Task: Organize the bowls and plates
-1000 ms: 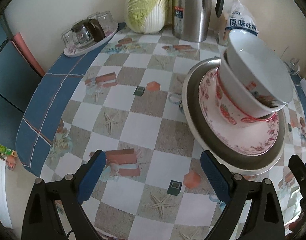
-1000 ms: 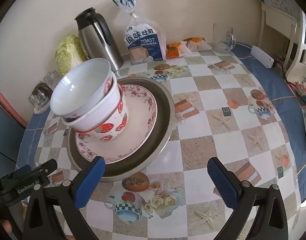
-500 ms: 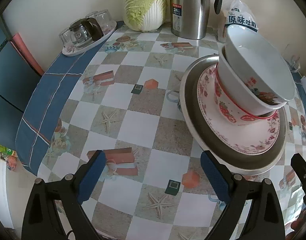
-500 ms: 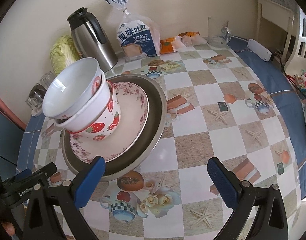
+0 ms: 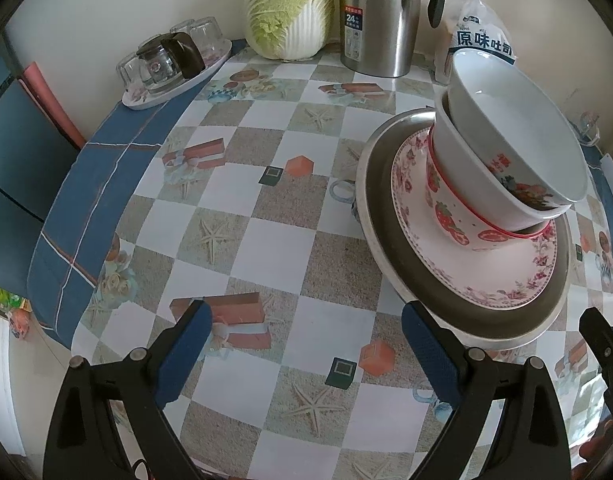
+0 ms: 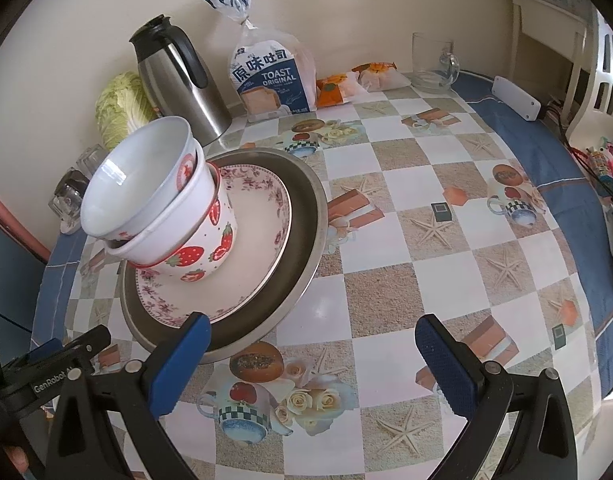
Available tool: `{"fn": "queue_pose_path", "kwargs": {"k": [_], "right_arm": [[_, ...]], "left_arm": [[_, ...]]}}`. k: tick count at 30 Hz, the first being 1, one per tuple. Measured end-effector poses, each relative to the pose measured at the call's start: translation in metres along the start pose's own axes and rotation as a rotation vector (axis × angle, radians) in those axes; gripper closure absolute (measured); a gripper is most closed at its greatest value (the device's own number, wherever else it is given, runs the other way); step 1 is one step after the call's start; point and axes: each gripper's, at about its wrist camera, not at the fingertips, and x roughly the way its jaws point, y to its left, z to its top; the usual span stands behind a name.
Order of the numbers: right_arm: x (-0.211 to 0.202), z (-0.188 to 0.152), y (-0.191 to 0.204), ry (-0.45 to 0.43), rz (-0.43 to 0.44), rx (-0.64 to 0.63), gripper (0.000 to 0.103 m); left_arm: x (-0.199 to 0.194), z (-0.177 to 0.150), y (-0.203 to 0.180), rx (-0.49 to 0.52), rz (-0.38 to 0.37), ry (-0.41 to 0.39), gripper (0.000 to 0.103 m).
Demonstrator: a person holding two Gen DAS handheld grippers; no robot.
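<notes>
Two bowls (image 6: 146, 192) sit nested on the flowered plate (image 6: 250, 248) inside the metal dish (image 6: 302, 216) on the table (image 6: 386, 300), unmoved. My left hand-held gripper (image 5: 302, 344) and right hand-held gripper (image 6: 312, 354) stay released and empty, slightly farther back. Only the right view shows a glass mug (image 6: 432, 62).

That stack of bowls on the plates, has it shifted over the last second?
No. The stacked bowls sit at the same spot on the floral plate; only the cameras crept nearer.
</notes>
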Motion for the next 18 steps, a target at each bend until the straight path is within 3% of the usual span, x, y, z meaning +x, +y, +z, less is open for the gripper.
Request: {"fn": "queue_pose_path", "kwargs": {"k": [18], "right_arm": [[0.0019, -0.0011, 0.0008, 0.009, -0.006, -0.004, 0.000]], "left_arm": [[0.0016, -0.0002, 0.0002, -0.012, -0.008, 0.015, 0.007]]}}
